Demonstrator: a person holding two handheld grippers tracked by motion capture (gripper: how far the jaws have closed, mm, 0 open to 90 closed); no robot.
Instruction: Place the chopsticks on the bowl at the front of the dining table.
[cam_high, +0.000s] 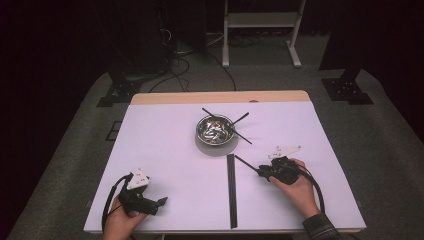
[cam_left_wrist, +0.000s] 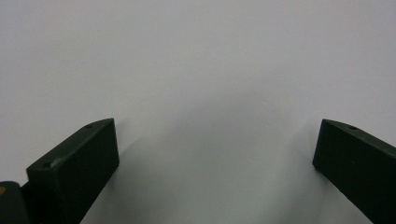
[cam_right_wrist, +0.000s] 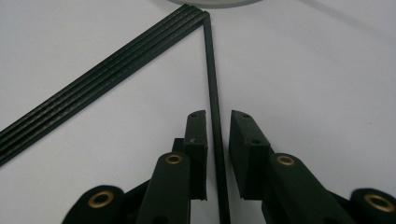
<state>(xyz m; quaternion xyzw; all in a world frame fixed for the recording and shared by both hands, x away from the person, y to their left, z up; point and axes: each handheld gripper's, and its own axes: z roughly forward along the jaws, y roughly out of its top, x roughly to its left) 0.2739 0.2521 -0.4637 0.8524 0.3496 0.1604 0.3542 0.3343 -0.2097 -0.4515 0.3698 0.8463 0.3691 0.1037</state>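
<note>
Between my right gripper's (cam_right_wrist: 218, 122) two black jaws lies one thin black stick (cam_right_wrist: 212, 84). They sit close beside it, with small gaps both sides. Ahead and left, its far tip meets a row of black sticks (cam_right_wrist: 100, 79). My left gripper (cam_left_wrist: 215, 149) rests wide apart over bare white table (cam_left_wrist: 196, 56).

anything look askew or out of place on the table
The loose black stick between the right gripper's jaws lies slanted, meeting the neat stick row at one end. Others poke unevenly from the bowl.
</note>
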